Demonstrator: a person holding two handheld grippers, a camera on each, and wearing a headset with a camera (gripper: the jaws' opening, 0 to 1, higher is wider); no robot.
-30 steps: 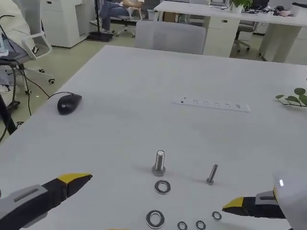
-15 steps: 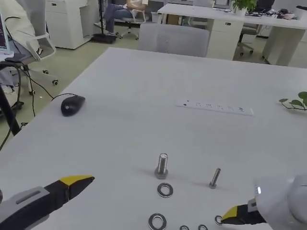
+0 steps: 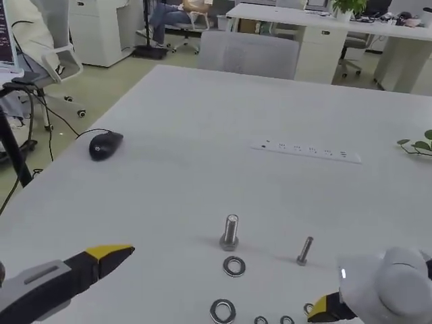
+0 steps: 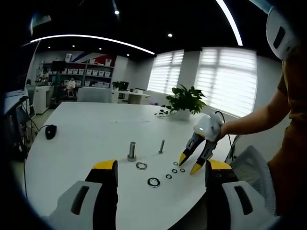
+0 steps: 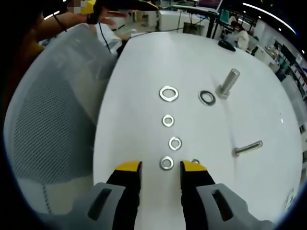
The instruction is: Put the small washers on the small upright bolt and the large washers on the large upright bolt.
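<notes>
White table [image 3: 202, 135] – large upright bolt [image 3: 229, 231] standing to the left of small upright bolt [image 3: 305, 250], the two apart; large washers [image 3: 234, 266] lying flat, one just in front of the large bolt, the other nearer the table edge; small washers [image 5: 168, 120] flat in a short row beside them. Right hand-held gripper [image 5: 161, 166] released, jaws apart, tips low at the table with the end washer [image 5: 167, 163] between them, not clamped. Left hand-held gripper [image 4: 160, 166] released, jaws wide, well back from the parts. Also a mouse [image 3: 106, 144], power strip [image 3: 305, 150] and potted plant [image 4: 184, 100]
</notes>
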